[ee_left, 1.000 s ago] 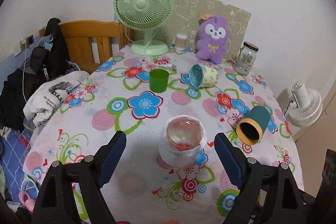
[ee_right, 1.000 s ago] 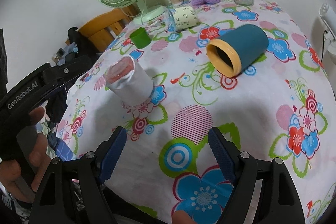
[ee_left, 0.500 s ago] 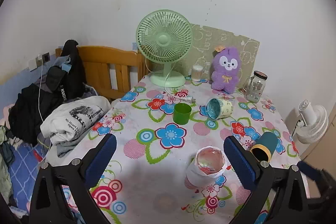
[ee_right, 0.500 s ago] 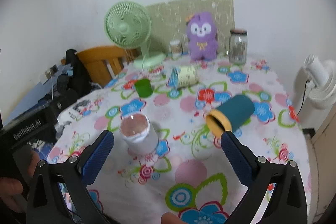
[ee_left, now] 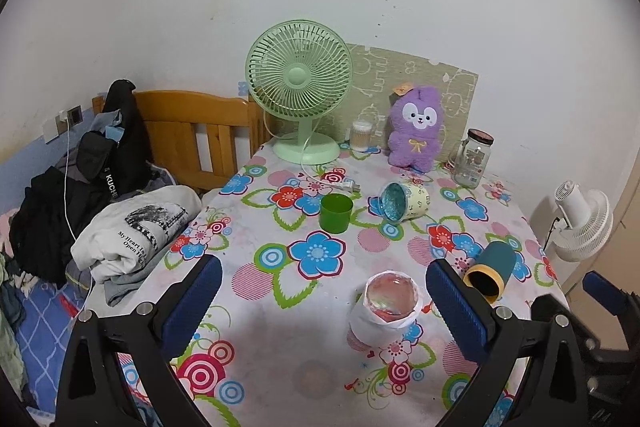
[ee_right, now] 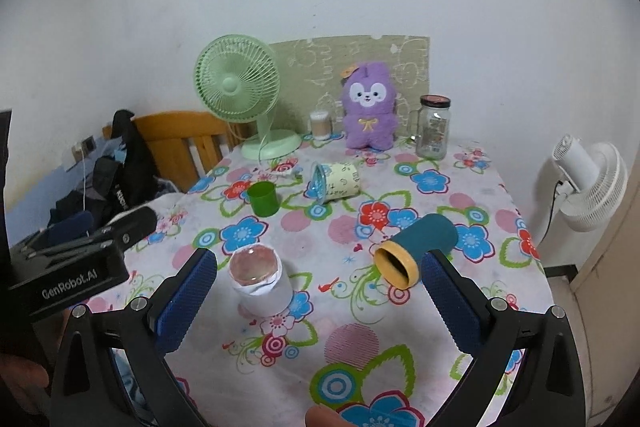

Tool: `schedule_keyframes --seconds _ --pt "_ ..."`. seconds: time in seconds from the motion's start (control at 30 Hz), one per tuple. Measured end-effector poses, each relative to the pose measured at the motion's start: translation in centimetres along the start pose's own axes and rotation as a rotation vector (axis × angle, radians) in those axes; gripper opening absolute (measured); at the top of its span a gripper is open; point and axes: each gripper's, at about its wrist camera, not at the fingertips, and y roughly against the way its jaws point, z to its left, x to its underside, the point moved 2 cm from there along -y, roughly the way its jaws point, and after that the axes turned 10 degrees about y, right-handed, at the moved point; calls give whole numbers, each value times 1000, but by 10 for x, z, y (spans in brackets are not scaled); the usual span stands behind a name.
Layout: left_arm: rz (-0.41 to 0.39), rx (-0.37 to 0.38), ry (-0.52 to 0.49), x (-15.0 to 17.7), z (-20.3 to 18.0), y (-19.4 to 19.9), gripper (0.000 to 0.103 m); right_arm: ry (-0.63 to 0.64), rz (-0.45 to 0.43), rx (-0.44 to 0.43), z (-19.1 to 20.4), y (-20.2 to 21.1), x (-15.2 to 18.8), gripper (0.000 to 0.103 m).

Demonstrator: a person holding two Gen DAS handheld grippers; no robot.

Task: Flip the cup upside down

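A white paper-wrapped cup [ee_left: 385, 311] with a pinkish top stands on the flowered tablecloth, seen too in the right wrist view [ee_right: 261, 281]. A teal cup with a yellow rim [ee_left: 490, 268] [ee_right: 416, 249] lies on its side to its right. A pale patterned cup [ee_left: 402, 201] [ee_right: 338, 181] lies on its side farther back. A small green cup [ee_left: 336, 213] [ee_right: 263, 198] stands upright. My left gripper [ee_left: 320, 303] is open and empty, held above the near table edge. My right gripper [ee_right: 318, 295] is open and empty, also held back from the cups.
A green desk fan [ee_left: 300, 87], a purple plush toy [ee_left: 416, 129], a glass jar [ee_left: 474, 157] and a small container [ee_left: 361, 135] stand along the table's back. A wooden bed frame with clothes [ee_left: 136, 231] is left. A white floor fan [ee_left: 582, 223] stands right.
Both grippers have pulled back and risen away from the table, so the cups look smaller and farther. The white cup stands where it was. Both grippers stay open.
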Motion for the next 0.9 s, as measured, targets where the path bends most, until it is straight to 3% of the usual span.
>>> schedule_keyframes --seconds 0.9 --pt "4 13 -4 0 -5 1 103 23 -13 18 9 5 -7 103"
